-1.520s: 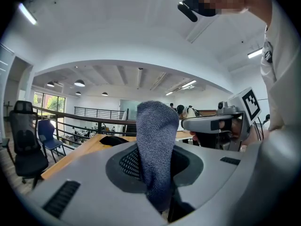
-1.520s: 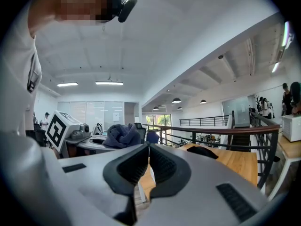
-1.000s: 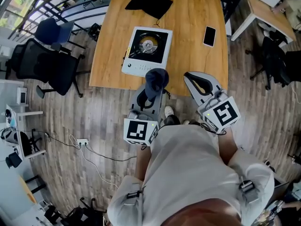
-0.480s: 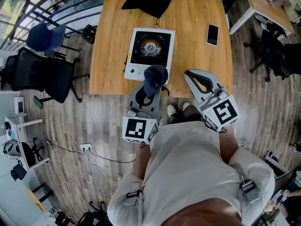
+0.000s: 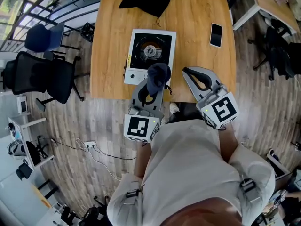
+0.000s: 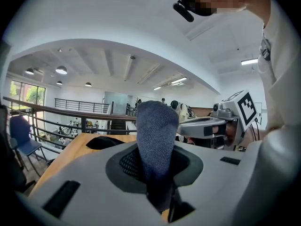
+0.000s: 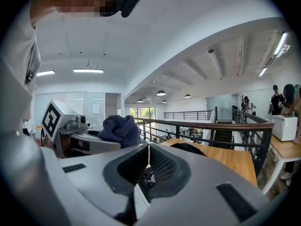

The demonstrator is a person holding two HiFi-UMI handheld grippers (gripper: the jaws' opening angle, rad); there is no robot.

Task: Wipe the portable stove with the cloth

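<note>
Where the wooden surface (image 5: 197,13) runs to its near edge, the portable stove (image 5: 150,55) lies flat, left of the middle, burner ring up and control strip toward the person.

Left claw (image 5: 151,89): held out low before the torso and aimed at the stove's near right corner, marker cube to the rear. It is pinching the cloth (image 5: 158,75), dark blue, which stands up from the jaws in a rounded bunch (the left gripper view shows it filling the gap). In the head view the bunch overlaps the stove's near edge; whether it touches the stove cannot be told.

Right claw (image 5: 189,74): held level beside the left one, near it but apart, tip over the edge of the surface to the right of the stove. Its jaws are pressed together with nothing between them.

Person: white top, both forearms bent forward at the elbows, standing at the near side of the surface.

Other items on the surface: a phone (image 5: 216,34), flat, well to the right of the stove; a black fabric item (image 5: 146,1) at the far end.

On the wood floor to the left: a black office chair (image 5: 47,76) and a blue chair (image 5: 44,36).
</note>
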